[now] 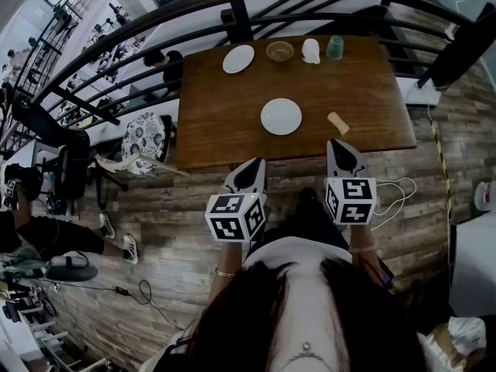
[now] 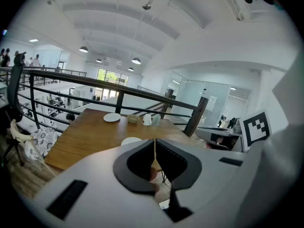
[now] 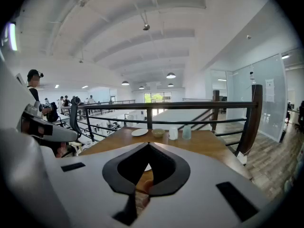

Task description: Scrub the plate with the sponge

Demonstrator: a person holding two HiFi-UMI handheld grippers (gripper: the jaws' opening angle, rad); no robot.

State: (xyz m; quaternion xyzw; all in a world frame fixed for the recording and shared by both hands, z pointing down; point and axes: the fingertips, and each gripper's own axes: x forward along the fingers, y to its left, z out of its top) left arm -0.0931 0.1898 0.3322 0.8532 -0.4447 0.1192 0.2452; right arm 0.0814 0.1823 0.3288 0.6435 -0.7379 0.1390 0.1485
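A white plate lies in the middle of the wooden table, with a tan sponge to its right. Both grippers hover off the table's near edge, in front of the person. My left gripper is shut and empty, short of the table below the plate. My right gripper is shut and empty, its tip over the near edge just below the sponge. In the left gripper view the jaws meet in a thin line, and the plate peeks above them. In the right gripper view the gripper has its tips touching.
At the table's far edge stand a second white plate, a bowl, a white cup and a green glass. A black railing runs behind. A patterned chair stands left; a white cable lies on the floor right.
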